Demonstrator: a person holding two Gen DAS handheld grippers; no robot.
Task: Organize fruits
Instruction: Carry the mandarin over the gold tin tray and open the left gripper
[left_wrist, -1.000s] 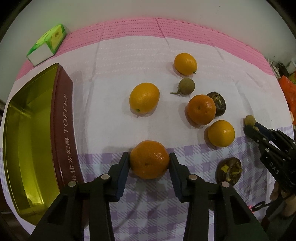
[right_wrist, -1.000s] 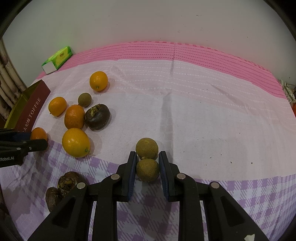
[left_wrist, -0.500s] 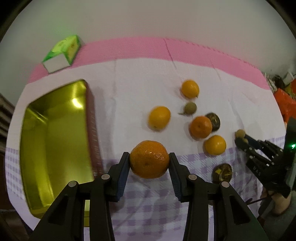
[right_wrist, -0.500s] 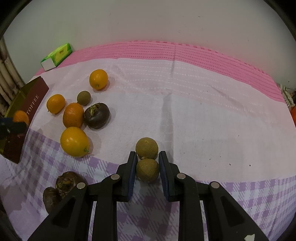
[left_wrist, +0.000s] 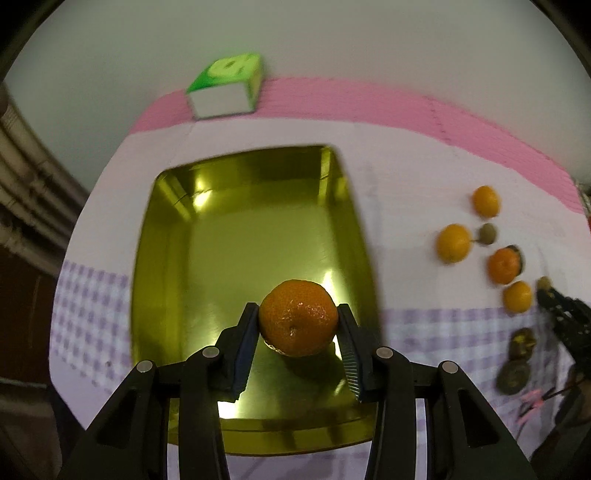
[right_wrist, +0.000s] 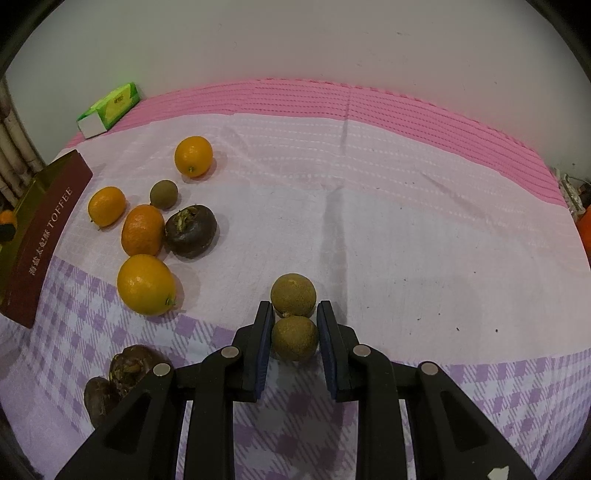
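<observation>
Right wrist: pink-and-lilac tablecloth (right_wrist: 406, 240), grey wall (right_wrist: 295, 37).

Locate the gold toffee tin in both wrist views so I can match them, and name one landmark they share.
Left wrist view: the toffee tin fills the centre, seen from above with its gold inside open, under the mandarin in the left claw.
Right wrist view: the tin sits at the far left edge, maroon lettered side showing.
Shared landmark: the green tissue box at the cloth's far left corner.
</observation>
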